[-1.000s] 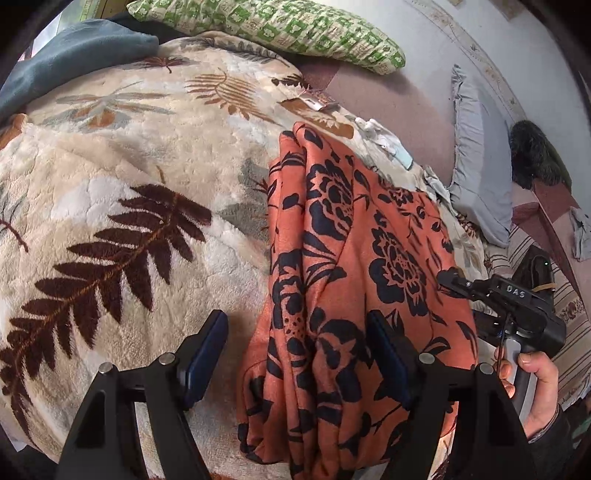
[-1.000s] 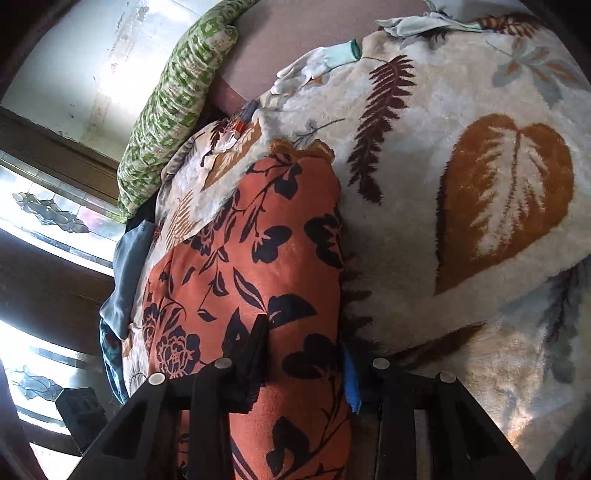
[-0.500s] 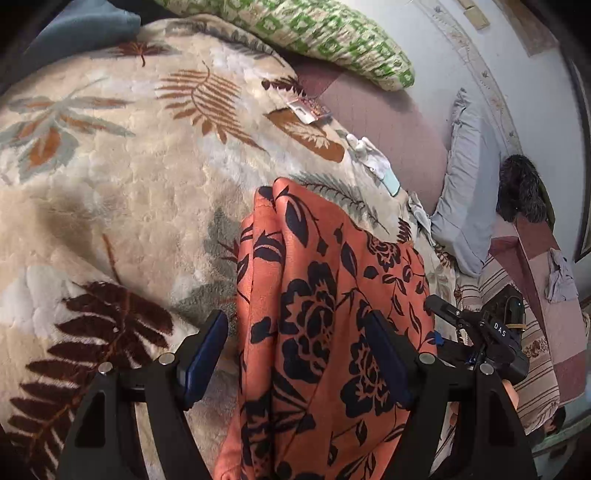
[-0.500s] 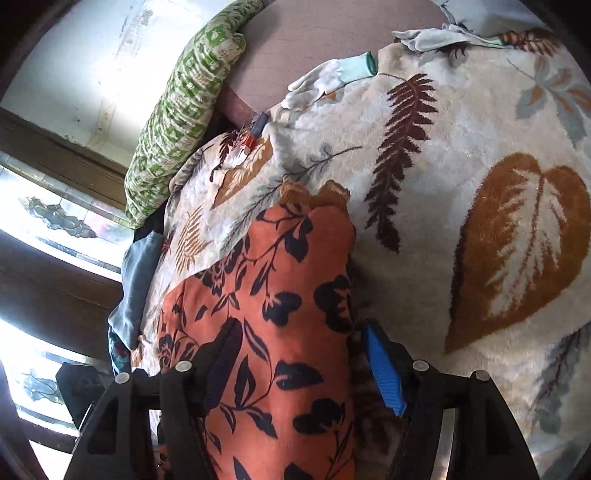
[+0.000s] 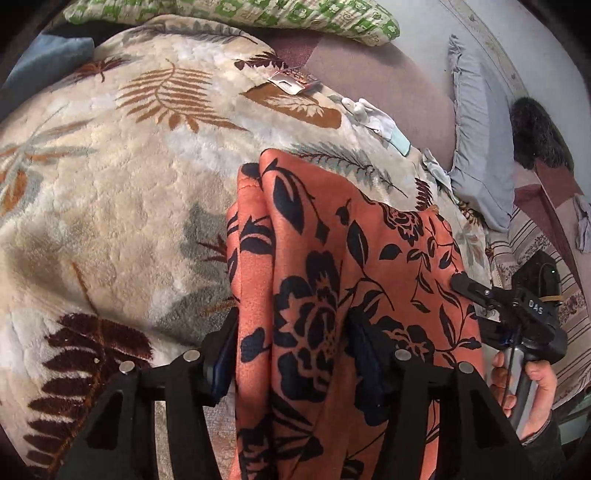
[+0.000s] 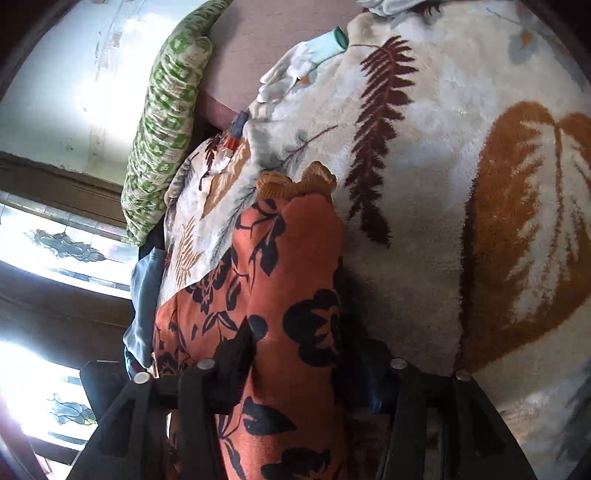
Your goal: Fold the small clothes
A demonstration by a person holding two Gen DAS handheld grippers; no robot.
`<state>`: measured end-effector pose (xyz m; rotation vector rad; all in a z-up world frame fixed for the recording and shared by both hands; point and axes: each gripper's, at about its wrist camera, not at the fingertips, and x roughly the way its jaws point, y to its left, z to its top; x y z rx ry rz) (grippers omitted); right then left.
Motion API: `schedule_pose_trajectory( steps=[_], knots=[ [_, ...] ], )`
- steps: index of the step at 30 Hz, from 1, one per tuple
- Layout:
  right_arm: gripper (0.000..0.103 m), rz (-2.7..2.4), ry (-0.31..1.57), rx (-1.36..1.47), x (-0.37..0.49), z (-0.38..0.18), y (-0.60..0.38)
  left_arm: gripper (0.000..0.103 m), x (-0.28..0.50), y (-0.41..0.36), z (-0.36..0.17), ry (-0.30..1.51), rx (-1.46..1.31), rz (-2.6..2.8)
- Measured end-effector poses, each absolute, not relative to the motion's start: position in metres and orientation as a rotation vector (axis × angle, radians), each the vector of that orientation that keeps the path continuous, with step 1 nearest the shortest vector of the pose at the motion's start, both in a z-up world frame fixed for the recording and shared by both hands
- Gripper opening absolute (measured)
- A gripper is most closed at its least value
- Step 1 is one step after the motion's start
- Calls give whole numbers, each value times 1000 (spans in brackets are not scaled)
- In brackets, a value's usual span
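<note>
An orange garment with a black flower print lies folded into a long strip on a leaf-patterned blanket. My left gripper straddles its near end; the jaws are closing, the pads touching a raised ridge of the cloth. In the right wrist view the garment runs up from my right gripper, whose jaws are also closing on a bunched ridge of it. The right gripper's black body and the hand holding it show at the strip's right edge.
A white glove and a small foil packet lie on the blanket's far edge. A green patterned pillow and a grey pillow sit beyond. The fleece blanket spreads to the right of the garment.
Both grippers slid along the strip toward its far end. The right jaws opened off the cloth, then narrowed again. The left jaws narrowed until the pads met the fabric.
</note>
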<state>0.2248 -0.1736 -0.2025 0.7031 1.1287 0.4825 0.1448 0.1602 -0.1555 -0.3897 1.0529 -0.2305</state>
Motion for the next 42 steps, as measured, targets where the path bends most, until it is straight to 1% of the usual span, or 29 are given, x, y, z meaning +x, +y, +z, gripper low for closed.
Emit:
schedule_pose_trajectory(
  steps=[1,3,6,9,13,18,21,22,23,24,25,26,27,29,30,31,32,33,34,35,36,38,39,40,42],
  knots=[
    [66,487,1134,680,221,-196,-173,58,140,158,-149,1039,-356,-215],
    [68,522,1106,690,209,-181,-181,61,127,152,-135,1004,-274,-180],
    [76,538,1084,679,184,-163,-191,63,108,141,-116,953,-192,-141],
    [76,539,1113,632,157,-160,-191,64,90,136,-101,913,-170,-93],
    [76,548,1162,600,125,-172,-183,64,75,130,-93,884,-148,-38],
    [76,562,1199,593,113,-190,-167,64,67,127,-94,891,-134,-34],
    [75,566,1222,657,118,-204,-165,64,63,126,-95,893,-131,-35],
    [63,580,1217,679,119,-205,-165,64,61,125,-98,898,-126,-37],
    [54,577,1204,671,118,-201,-164,64,60,124,-102,905,-119,-39],
    [38,581,1186,655,115,-194,-163,64,59,122,-107,917,-110,-37],
    [36,578,1166,626,112,-184,-160,65,61,121,-114,934,-101,-34],
    [36,567,1149,594,109,-176,-160,68,63,120,-124,962,-95,-30],
    [36,557,1157,587,108,-178,-160,69,67,119,-137,1002,-90,-26],
    [36,499,1229,611,110,-206,-164,69,68,120,-154,1031,-107,-38],
    [37,500,1236,652,109,-217,-168,72,66,123,-154,1014,-120,-38],
    [38,510,1221,681,107,-216,-170,72,66,126,-152,1013,-135,-38],
    [41,516,1219,672,105,-210,-170,72,65,129,-148,1017,-159,-42],
    [48,506,1222,640,105,-204,-169,72,64,134,-141,1010,-192,-50],
    [52,491,1220,606,104,-196,-169,72,60,141,-132,981,-232,-66],
    [52,482,1204,582,105,-187,-170,72,53,149,-123,946,-270,-82],
    [52,468,1178,565,104,-176,-172,75,46,158,-117,924,-305,-89],
    [53,456,1095,538,100,-149,-178,78,32,178,-113,914,-407,-99],
    [55,469,1048,528,99,-134,-178,78,27,187,-116,928,-466,-103],
    [59,493,1013,520,98,-122,-176,78,23,194,-122,954,-525,-113],
    [63,568,971,489,102,-104,-161,78,18,199,-135,994,-623,-160]
  ],
)
